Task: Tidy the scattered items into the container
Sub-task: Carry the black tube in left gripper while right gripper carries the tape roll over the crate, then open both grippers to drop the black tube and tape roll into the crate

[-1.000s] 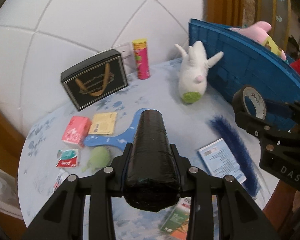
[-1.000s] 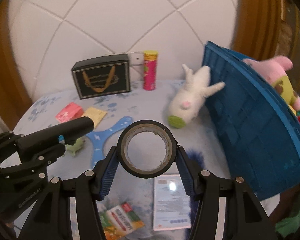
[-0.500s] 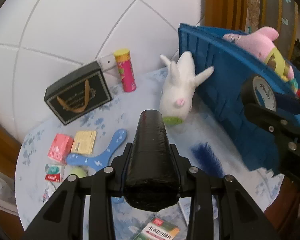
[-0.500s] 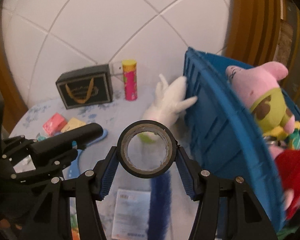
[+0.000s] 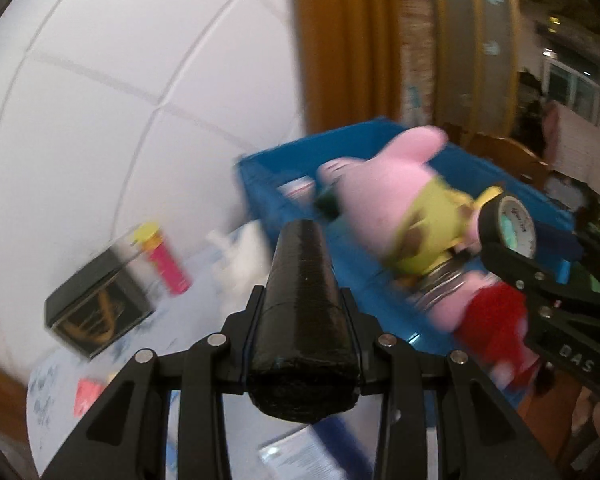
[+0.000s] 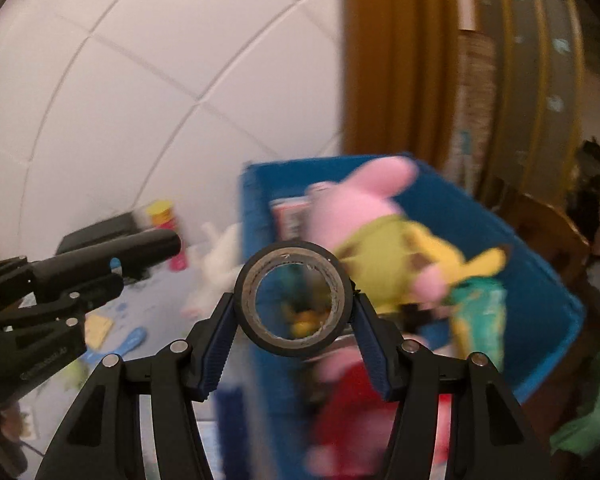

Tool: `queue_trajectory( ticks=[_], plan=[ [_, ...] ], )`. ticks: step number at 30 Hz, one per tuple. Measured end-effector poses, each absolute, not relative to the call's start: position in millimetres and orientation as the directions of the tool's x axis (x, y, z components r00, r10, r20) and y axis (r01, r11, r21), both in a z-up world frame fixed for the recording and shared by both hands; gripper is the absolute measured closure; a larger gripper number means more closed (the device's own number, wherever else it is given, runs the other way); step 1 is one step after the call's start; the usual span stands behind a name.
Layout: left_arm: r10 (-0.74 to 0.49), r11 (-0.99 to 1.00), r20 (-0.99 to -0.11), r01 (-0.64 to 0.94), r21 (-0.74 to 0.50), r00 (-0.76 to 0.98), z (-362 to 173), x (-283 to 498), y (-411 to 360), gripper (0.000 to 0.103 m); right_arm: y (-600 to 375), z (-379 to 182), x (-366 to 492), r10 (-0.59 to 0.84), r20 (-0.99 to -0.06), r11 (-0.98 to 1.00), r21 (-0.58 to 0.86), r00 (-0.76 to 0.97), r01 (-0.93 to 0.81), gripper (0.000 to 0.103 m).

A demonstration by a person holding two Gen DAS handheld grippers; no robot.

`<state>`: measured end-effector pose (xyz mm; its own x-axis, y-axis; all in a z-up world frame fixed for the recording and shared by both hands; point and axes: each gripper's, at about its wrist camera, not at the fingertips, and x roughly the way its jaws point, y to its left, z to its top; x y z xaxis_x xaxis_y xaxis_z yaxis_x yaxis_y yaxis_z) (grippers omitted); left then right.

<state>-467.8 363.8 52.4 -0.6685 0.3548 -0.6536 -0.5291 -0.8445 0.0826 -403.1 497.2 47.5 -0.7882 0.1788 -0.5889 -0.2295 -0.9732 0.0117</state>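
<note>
Your blue bin point(image 6: 532, 264) holds a pink-and-yellow plush point(image 6: 364, 232); left of the bin, a pink can with yellow lid point(image 5: 165, 258), black box with gold pattern point(image 5: 98, 312).

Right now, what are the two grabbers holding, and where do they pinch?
Left gripper pinches the black roll across its sides; right gripper pinches the tape ring by its outer rim.

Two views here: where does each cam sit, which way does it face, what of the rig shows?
Left wrist: on the left gripper, looking along its fingers, down at the blue bin; its jaws clamp a black roll; the right gripper shows at right.
Right wrist: on the right gripper, facing the bin; its jaws clamp a tape ring; the left gripper shows at left.
Shared: bin, pink plush, red can, black box, both held items.
</note>
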Motion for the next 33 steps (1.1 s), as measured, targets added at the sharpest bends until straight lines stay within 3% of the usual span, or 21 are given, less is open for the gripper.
queue_trajectory(
  ticks=[9,20,23,25,28,33],
  plan=[
    [0.394,-0.781,-0.708,-0.62,0.078,-0.585,28,-462,501,0.069,624,20,-395,0.23,-0.624,-0.947,0.032,-0.747,-0.319,0.046],
    [0.375,-0.765,-0.745,-0.638,0.087,-0.551,2,-454,535,0.068,650,-16,-398,0.228,-0.668,-0.948,0.014,-0.709,-0.318,0.046],
    [0.382,-0.77,-0.739,-0.633,0.077,-0.555,6,-454,529,0.05,654,-14,-397,0.23,-0.667,-0.945,0.019,-0.708,-0.325,0.046],
    [0.384,-0.776,-0.725,-0.625,0.081,-0.572,9,-451,525,0.029,655,-13,-394,0.226,-0.668,-0.945,0.027,-0.709,-0.327,0.042],
    [0.388,-0.78,-0.714,-0.62,0.083,-0.583,12,-447,520,0.027,654,-13,-392,0.235,-0.665,-0.942,0.023,-0.709,-0.334,0.029],
    [0.392,-0.783,-0.713,-0.618,0.074,-0.582,14,-441,510,0.027,650,-9,-383,0.248,-0.663,-0.939,0.014,-0.707,-0.343,0.025]
  ],
)
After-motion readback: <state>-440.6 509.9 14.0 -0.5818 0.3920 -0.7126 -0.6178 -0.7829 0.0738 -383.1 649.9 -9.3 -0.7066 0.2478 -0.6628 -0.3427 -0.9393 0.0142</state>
